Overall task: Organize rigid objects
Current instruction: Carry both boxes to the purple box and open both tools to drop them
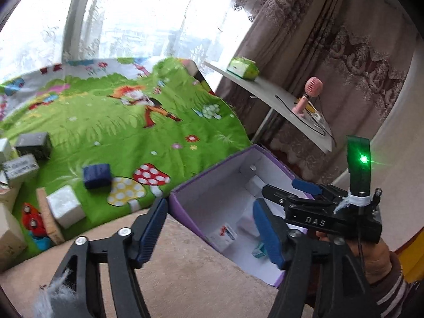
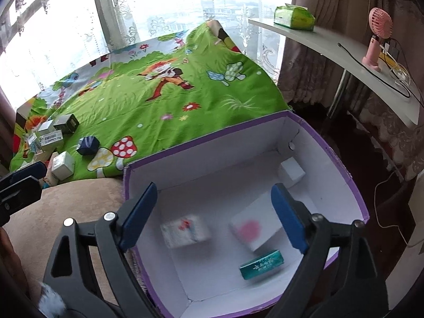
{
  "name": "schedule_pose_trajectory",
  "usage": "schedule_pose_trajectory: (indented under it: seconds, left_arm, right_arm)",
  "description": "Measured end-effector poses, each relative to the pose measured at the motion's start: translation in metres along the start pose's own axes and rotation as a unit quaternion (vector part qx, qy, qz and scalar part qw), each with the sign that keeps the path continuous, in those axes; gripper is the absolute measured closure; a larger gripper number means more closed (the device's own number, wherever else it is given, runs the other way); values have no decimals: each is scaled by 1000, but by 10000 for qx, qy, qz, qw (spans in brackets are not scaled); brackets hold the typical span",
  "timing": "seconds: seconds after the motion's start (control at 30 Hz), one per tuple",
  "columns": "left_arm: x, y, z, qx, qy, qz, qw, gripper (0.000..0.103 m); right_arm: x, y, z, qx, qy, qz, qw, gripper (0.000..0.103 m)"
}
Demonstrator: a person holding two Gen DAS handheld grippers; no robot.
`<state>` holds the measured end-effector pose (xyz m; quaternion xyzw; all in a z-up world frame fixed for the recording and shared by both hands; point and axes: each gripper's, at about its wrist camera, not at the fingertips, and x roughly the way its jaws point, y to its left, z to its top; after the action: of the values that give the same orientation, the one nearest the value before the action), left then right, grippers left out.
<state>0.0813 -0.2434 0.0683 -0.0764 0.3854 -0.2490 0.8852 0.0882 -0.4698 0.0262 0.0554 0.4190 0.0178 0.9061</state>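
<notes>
A purple storage box (image 2: 341, 175) with a white interior is seen open-topped on the beige surface (image 2: 79, 198), its near-left corner beside the edge of a green cartoon-print cloth (image 2: 159, 111). Four small cartons lie inside: a white box with a red-and-blue print (image 2: 185, 230), a larger white box with a pink mark (image 2: 254, 224), a teal carton (image 2: 262, 263) lying flat with its long axis running left to right, slightly tilted, and a plain white box (image 2: 291, 172) at the far corner. All are blurred, so their labels cannot be read.

The right gripper (image 2: 214, 216) is held above the box with its blue-padded jaws spread wide and nothing between them. The left gripper (image 1: 212, 230) is held over the box's near-left corner, jaws likewise parted and empty.

On the cloth, a dark blue cube (image 1: 96, 176), a white cube (image 1: 66, 206), a dark grey box (image 1: 34, 144) and further cartons are scattered at the left. Beyond the box, a white table (image 2: 331, 45) carries a green tissue pack (image 2: 294, 17) and a pink handheld fan (image 2: 377, 37).
</notes>
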Motion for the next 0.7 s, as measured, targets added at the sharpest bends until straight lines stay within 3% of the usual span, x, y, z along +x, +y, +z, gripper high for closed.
schedule_pose_trajectory:
  seconds: [0.07,0.37,0.57,0.7]
  left_arm:
    - [-8,2,-1,21,-112,199,9997,19]
    - [-31,33,-11,-385,-228,851,9954,18]
    - [-53,66,-22,-903,-400,1231,9875,18]
    - [-66,97,-34,-1343,-223,1395,9808,18]
  right_arm:
    - [-3,5,0,-27,-43,108,9999,11]
    - [-14,35,3,-124,-285,173,9994,2]
    - [-19,63,2,-475,-586,-82,9971,1]
    - [-18,79,-3,-814,-567,234,9948,1]
